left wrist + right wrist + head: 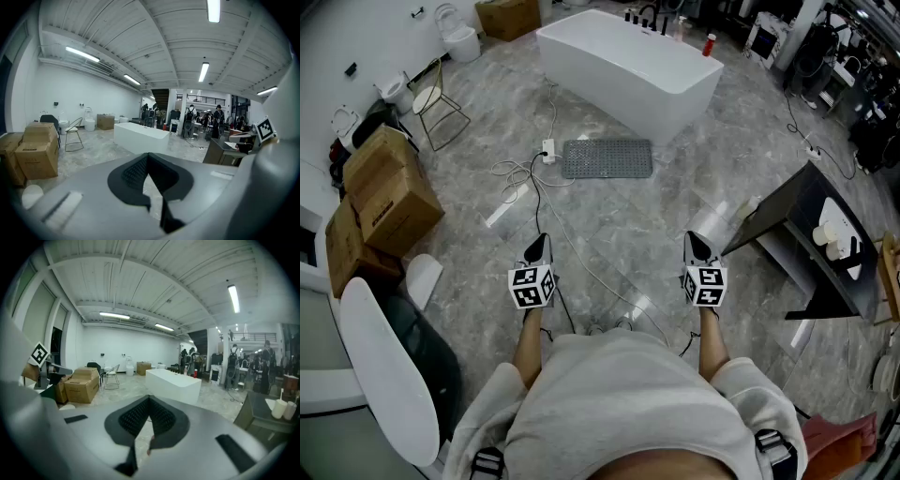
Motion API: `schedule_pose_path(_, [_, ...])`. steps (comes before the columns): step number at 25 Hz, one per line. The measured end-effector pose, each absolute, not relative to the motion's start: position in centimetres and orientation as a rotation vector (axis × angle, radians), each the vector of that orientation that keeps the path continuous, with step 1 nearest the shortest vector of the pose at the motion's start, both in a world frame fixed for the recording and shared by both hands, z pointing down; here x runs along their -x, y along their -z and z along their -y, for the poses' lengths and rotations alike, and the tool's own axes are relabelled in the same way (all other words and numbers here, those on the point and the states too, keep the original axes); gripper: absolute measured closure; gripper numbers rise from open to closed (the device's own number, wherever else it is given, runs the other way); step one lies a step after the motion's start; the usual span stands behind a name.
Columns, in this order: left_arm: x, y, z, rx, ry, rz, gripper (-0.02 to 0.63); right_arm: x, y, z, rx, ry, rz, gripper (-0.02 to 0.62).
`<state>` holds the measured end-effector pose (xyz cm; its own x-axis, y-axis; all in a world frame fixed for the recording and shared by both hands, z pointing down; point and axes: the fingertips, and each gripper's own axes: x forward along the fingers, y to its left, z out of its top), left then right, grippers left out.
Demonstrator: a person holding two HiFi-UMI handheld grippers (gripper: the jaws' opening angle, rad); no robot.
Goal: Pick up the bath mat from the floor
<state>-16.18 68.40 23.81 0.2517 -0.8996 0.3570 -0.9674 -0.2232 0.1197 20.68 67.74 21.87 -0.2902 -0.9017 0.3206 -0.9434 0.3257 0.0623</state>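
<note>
Left gripper (538,246) and right gripper (697,242) ride out front, jaws pinched together on nothing, since the grey bath mat (607,158) lies well ahead beside the bathtub (628,66)

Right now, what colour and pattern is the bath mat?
The bath mat is grey with a fine dotted grid; the head view shows it best.
</note>
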Motion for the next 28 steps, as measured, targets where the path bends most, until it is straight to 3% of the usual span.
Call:
schedule_pose_path(13, [15.7,-24.1,-68.7,-2.24,-0.256,1.665,0.594,-19.5,-21.5,-67.5,-1.659,-0.237,2.412,0.58])
schedule_pose_path(14, [15.3,-24.0,-68.8,-2.256,-0.237,1.642,0.566,-19.3,-21.5,-67.5,-1.645,-0.252,2.438,0.546])
schedule_pose_path(15, [14.8,-24.0,-68.8,-2.273,-0.221,1.612,0.466,-19.2,-21.6,-67.6,-1.625,-0.261,2.457,0.449])
schedule_pose_path(16, [14.3,-24.1,-68.9,-2.291,-0.214,1.58,0.438,-19.1,-21.7,-67.6,-1.608,-0.264,2.469,0.402])
schedule_pose_path(18, [13.5,-24.3,-69.0,-2.316,-0.223,1.54,0.364,-19.0,-21.8,-67.8,-1.583,-0.255,2.472,0.379])
schedule_pose_path(28, [11.5,-25.0,-69.4,-2.297,-0.243,1.534,0.359,-20.5,-23.2,-67.8,-1.562,-0.269,2.43,0.379])
